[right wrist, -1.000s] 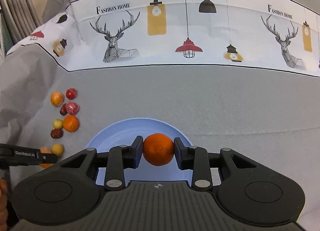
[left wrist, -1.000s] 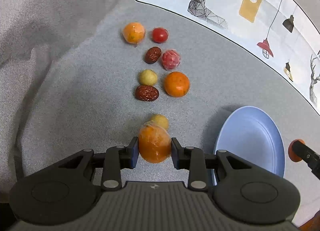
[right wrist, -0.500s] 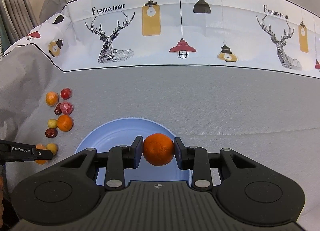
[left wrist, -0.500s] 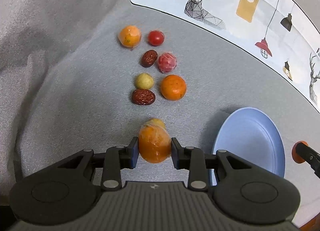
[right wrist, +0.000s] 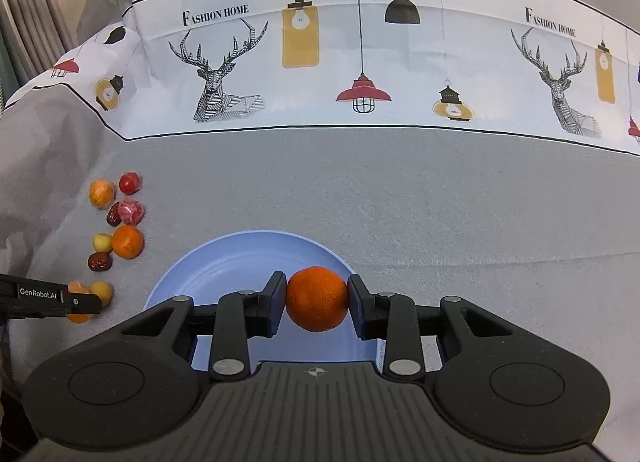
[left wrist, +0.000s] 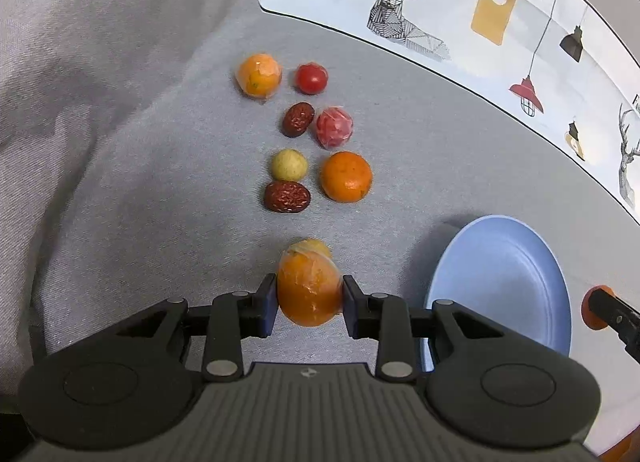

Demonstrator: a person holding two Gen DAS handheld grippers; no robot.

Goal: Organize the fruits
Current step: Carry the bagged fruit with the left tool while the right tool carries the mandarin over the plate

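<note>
Here, glossy wrapped orange (left wrist: 308, 290), bare pebbled orange (right wrist: 317, 299)

Yellow fruit (left wrist: 310, 245) mostly hidden behind wrapped orange (left wrist: 308, 290)

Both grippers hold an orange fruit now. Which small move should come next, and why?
Probably lower the right gripper and open it: its orange already hangs over the empty blue plate. The left gripper holds its wrapped orange beside the plate.
</note>
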